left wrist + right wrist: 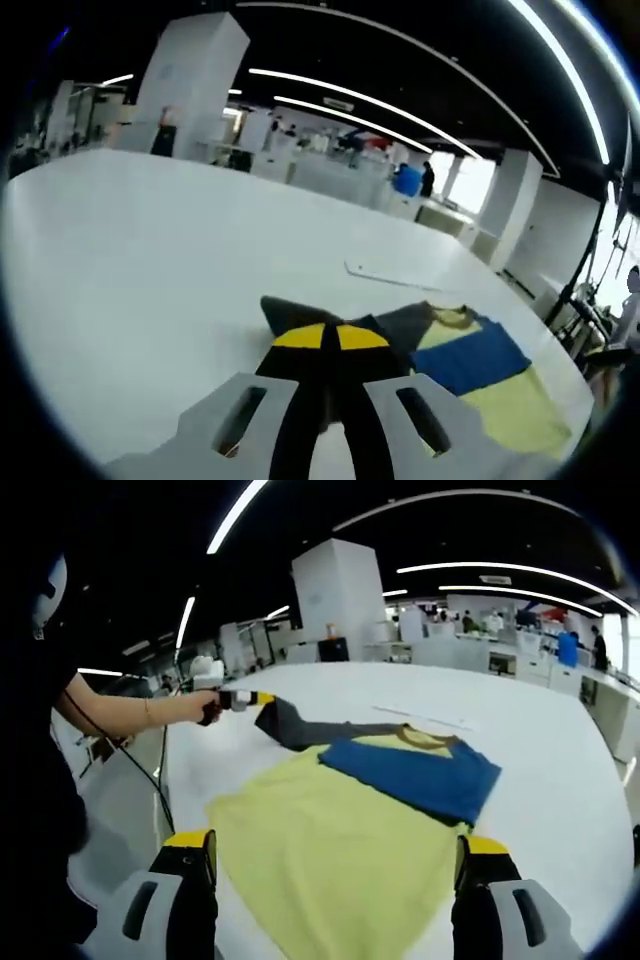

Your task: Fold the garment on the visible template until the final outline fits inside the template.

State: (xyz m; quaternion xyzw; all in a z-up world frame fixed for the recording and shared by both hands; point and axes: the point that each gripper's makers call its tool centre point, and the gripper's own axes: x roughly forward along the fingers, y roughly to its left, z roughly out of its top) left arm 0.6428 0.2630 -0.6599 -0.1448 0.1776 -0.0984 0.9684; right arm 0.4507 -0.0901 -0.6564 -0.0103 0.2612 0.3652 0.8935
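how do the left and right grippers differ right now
The left gripper has its fingers closed on the garment's grey sleeve, lifting it off the table; the right gripper is open, holding nothing, its fingers spread wide over the garment's yellow part. Both have yellow-tipped black fingers.

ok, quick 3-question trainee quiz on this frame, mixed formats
1. True or false: the left gripper is shut on the grey sleeve of the garment.
2. What colour is the sleeve folded across the garment's chest? A) red B) blue C) white
3. Fill in: the right gripper has its jaws ____, one on each side of the yellow hem.

Key: 1 true; 2 B, the blue sleeve; 3 open, holding nothing.
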